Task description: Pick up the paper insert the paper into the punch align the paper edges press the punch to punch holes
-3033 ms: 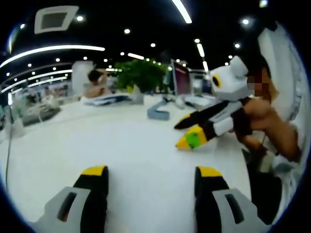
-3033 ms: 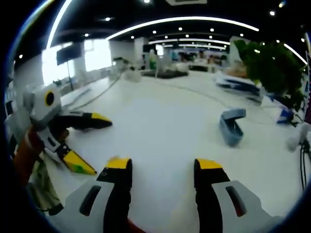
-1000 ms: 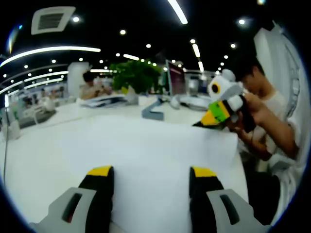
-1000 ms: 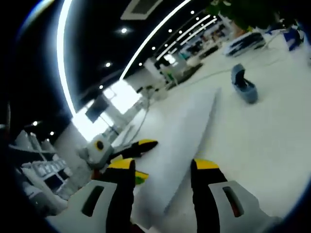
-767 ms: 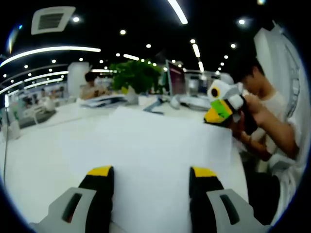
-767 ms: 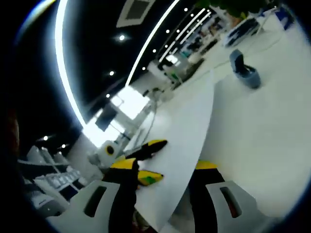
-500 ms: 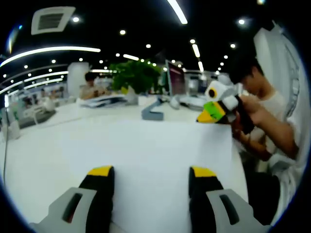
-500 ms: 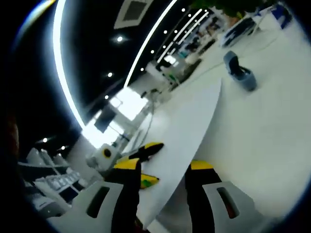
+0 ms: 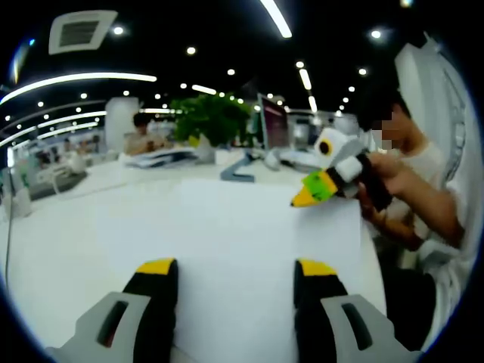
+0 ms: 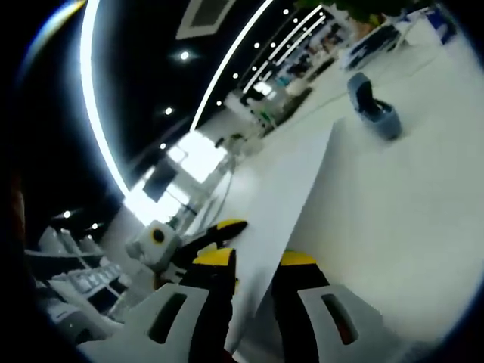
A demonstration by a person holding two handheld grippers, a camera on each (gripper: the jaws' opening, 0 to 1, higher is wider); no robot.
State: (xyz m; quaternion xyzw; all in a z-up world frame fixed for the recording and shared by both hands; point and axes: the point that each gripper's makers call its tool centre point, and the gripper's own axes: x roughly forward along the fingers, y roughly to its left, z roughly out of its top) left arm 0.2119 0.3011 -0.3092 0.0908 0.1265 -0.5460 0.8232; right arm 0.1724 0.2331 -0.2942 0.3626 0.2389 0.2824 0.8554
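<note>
Right gripper (image 10: 253,266) pinches the paper (image 10: 283,204); punch (image 10: 373,107) far ahead on the surface (image 10: 408,204); left gripper (image 9: 234,274) spread, its jaws either side of the sheet.

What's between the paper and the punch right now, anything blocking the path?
Nothing visible. In the right gripper view the right gripper has its fingers closed on the paper, and only bare white table lies between the sheet's far edge and the blue punch. The left gripper is open under the sheet.
</note>
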